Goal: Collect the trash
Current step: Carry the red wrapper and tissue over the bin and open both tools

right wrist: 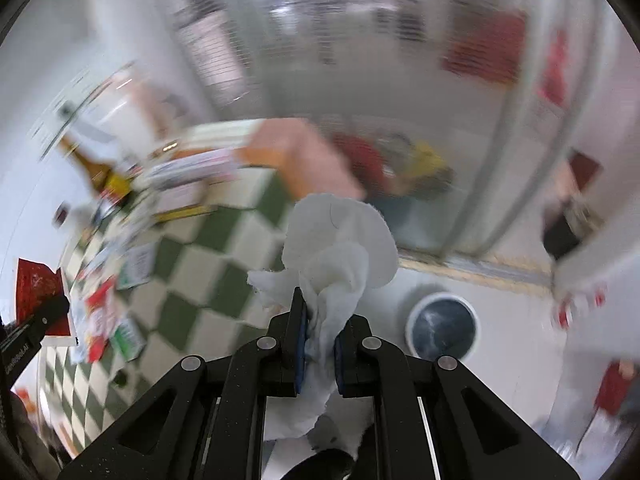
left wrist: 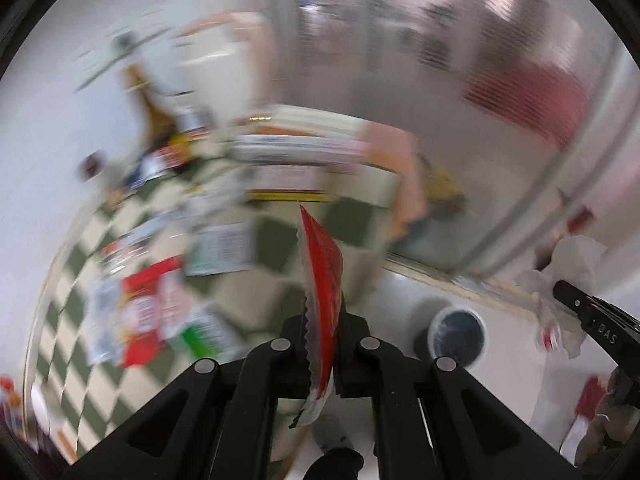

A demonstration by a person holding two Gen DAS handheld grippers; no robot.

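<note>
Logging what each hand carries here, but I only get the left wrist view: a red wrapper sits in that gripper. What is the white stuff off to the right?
Observer: A crumpled white tissue, pinched in the right gripper.
Operator: Pinched firmly?
Observer: Yes, it is squeezed between blue pads and hangs out below them.
Operator: Is the bin near it?
Observer: A round bin stands on the floor just right of that gripper, off the checkered cloth.
</note>
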